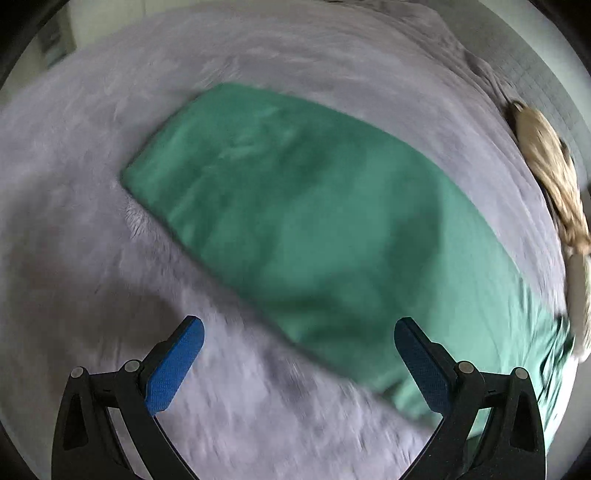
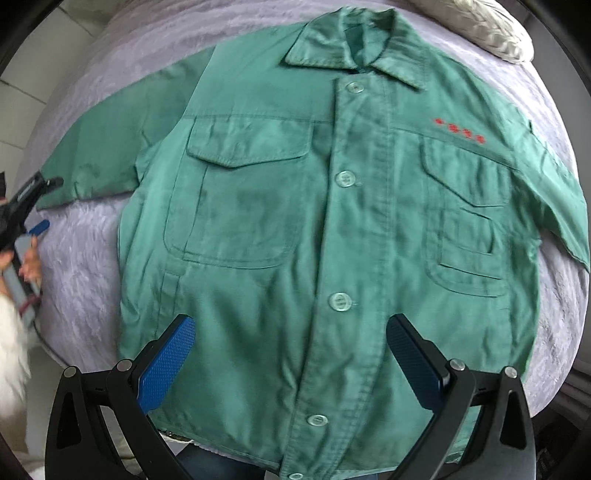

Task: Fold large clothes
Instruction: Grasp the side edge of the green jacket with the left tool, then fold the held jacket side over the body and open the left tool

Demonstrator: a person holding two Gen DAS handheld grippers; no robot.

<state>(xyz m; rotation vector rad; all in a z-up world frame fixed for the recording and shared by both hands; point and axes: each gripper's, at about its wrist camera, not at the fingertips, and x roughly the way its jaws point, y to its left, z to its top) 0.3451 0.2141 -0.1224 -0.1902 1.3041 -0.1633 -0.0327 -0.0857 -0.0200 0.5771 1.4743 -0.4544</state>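
Note:
A green button-up jacket [image 2: 332, 221] lies flat, front up, on a grey fuzzy bed cover [image 2: 85, 280]. It has two chest pockets, a collar at the top and red marks on one chest. My right gripper [image 2: 291, 332] is open and empty, above the jacket's lower front near the hem. My left gripper [image 1: 299, 332] is open and empty, over the near edge of a spread sleeve [image 1: 295, 221]. It also shows in the right wrist view [image 2: 37, 206], at the end of the left sleeve.
A cream knitted pillow [image 2: 495, 33] lies beyond the collar at the top right. A tan plush thing [image 1: 554, 184] lies at the bed's right edge. The grey cover [image 1: 92, 258] spreads wide around the jacket. The person's hand [image 2: 31, 264] holds the left gripper.

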